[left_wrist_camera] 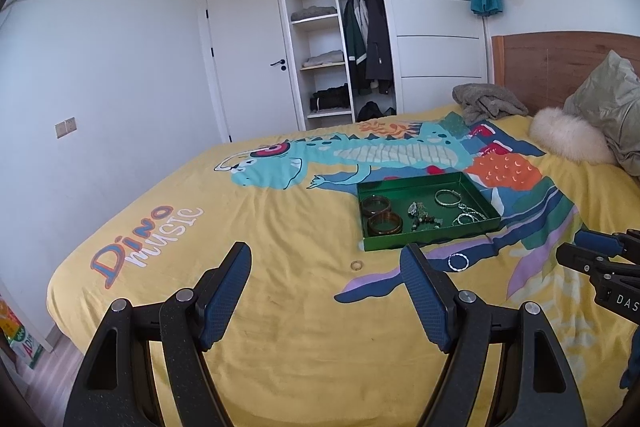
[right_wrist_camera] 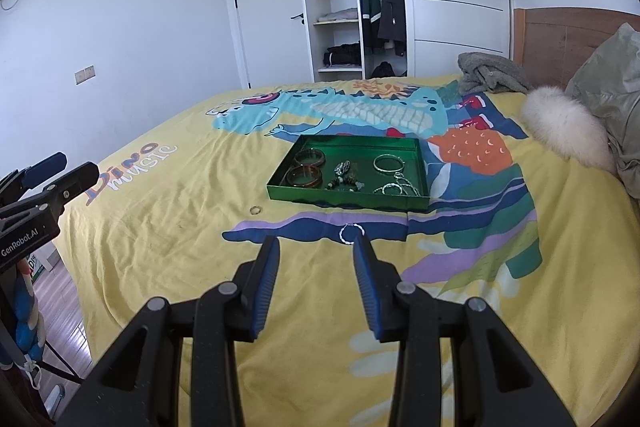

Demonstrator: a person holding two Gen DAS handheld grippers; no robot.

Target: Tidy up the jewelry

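Hovering above the yellow bedspread (right_wrist_camera: 168, 227), both tools carry nothing: the left tool (left_wrist_camera: 326, 259) spread wide, the right tool (right_wrist_camera: 316, 247) narrower, lined up just short of the twisted silver hoop (right_wrist_camera: 351, 233), likely its next pick. A small ring (left_wrist_camera: 356, 265) also lies loose outside the green tray (right_wrist_camera: 304, 194), where the sorted bangles sit.

the bed's yellow cotton cover (right_wrist_camera: 168, 227) bears a teal cartoon dinosaur (right_wrist_camera: 332, 107) with orange, purple and navy patches. the shallow rectangular metal tray (right_wrist_camera: 344, 199) is glossy green, holding two amber-brown bangles (right_wrist_camera: 306, 169) and silver hoops (right_wrist_camera: 390, 163).
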